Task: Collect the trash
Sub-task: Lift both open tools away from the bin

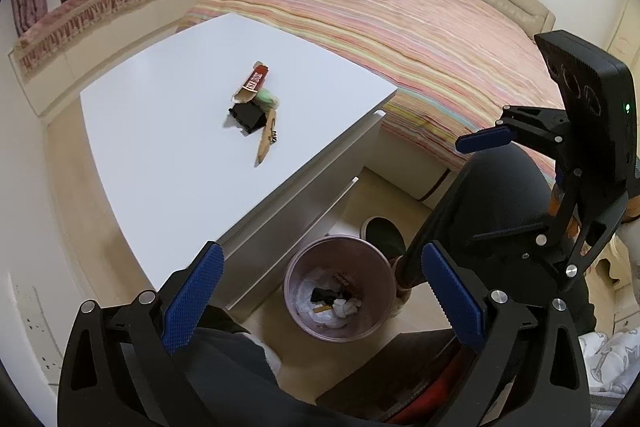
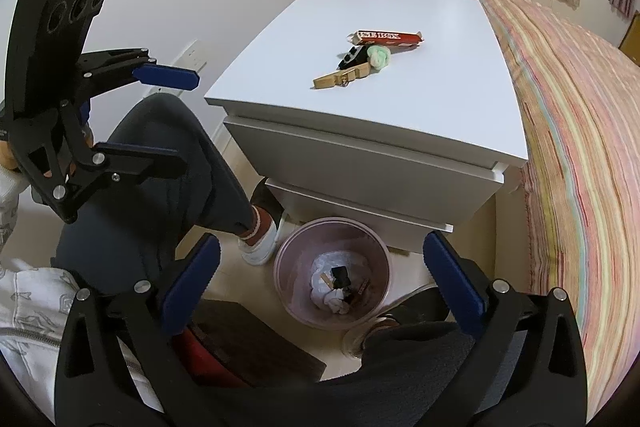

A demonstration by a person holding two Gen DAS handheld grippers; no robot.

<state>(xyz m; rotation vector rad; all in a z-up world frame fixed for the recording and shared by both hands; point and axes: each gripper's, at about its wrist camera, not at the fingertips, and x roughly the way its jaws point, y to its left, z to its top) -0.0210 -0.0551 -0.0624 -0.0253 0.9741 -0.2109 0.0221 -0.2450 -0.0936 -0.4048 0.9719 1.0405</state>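
On the white nightstand top lies a small pile of trash: a red carton, a black box, a green crumpled wad and a tan wooden piece. A pink bin on the floor below holds paper and scraps. My left gripper is open and empty above the bin. My right gripper is open and empty, also above it.
A bed with a striped cover stands beside the nightstand. The person's legs and shoes flank the bin. A dark wooden stool sits near the front. A wall socket is by the nightstand.
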